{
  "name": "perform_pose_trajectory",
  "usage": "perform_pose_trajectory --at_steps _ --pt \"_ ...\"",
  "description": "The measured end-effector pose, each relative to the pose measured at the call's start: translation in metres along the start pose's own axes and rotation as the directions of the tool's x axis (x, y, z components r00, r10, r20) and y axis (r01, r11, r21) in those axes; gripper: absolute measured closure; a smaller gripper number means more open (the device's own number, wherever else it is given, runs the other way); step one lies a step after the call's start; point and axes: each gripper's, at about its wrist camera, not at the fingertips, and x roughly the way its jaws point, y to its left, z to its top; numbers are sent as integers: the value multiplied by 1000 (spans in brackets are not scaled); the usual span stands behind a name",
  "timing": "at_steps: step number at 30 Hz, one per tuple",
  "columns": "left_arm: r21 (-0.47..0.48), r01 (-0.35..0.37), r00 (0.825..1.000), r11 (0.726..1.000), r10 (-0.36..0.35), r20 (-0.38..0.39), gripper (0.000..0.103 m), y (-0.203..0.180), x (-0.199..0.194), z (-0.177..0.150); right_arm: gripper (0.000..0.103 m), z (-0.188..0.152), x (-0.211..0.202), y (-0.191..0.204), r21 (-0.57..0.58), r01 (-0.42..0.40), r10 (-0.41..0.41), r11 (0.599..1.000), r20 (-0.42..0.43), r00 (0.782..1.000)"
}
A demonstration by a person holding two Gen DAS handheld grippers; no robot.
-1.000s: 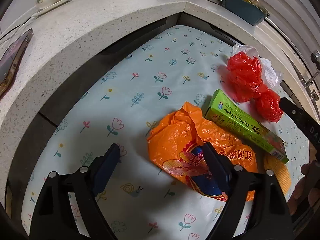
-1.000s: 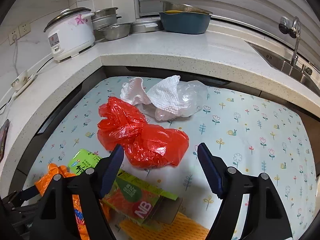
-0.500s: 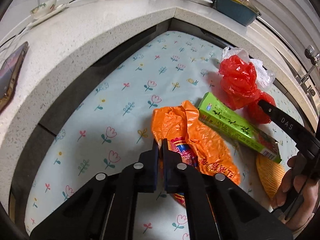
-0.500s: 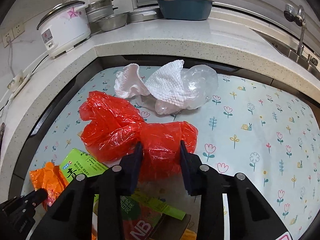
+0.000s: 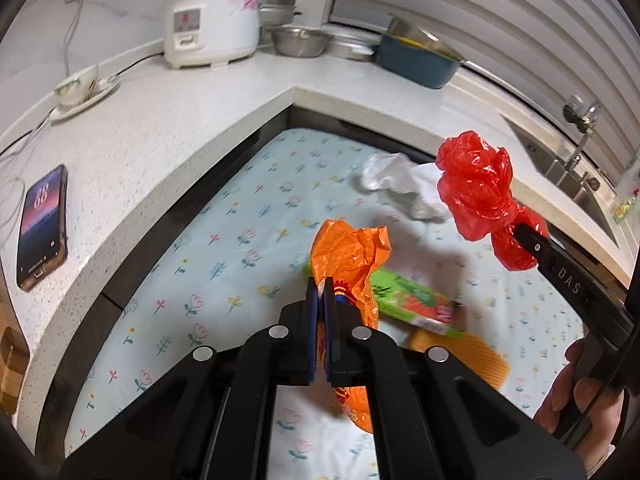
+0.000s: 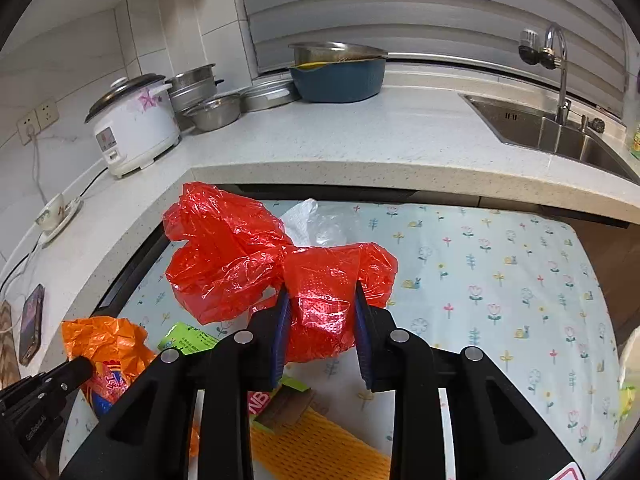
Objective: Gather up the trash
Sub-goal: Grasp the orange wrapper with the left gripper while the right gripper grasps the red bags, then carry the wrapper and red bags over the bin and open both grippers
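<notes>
Holding two bags at once: left gripper (image 5: 320,300) has its jaws pressed together on a thin fold of the orange bag (image 5: 348,252), right gripper (image 6: 320,316) has just been closing and now pinches the red bag (image 6: 256,256) with its jaws part-way apart around the bulk.

Both bags look clear of the surface (image 5: 240,240), orange one hanging down past my left jaws, red one bulging above and to the left of my right jaws.

Remaining trash on the surface: green box (image 5: 412,300), yellow mesh sheet (image 6: 316,444) beside it, white paper and clear plastic wad (image 5: 400,180) further back.

How I'd do this step well:
- Keep both grips firm. The films are slick, and the orange one is held by a fold only, so it could slide out if I swing fast.
- Carry level and slow, and keep the two bags apart so they don't snag each other.
- Lift the orange tail over the green box, not across it, or I drag it.
- Steer away from the phone (image 5: 42,228) and the cup (image 5: 78,84) on the counter.
- No bin shows in either view, so I can't tell where the drop point is; find it before moving off.
</notes>
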Motion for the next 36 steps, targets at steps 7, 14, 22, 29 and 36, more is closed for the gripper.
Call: perform_pose_trajectory --at_steps 7,14,22,29,36 --pt "93 54 997 994 -60 55 101 -63 -29 1 76 -7 -54 -49 39 47 -49 998 50 998" --pt "181 107 990 978 -121 68 101 -130 -47 -11 76 -29 -107 -104 68 126 -132 990 81 988" --pt "275 170 981 946 -189 45 101 -203 -61 -38 76 -68 -159 -161 107 224 -234 969 92 968" --pt "354 225 969 908 -247 17 101 -261 -72 -62 76 -93 -192 -215 198 275 -296 941 88 951" --pt "431 301 947 851 -319 -31 101 -321 -83 -86 76 -114 -217 -266 282 328 -361 902 73 930"
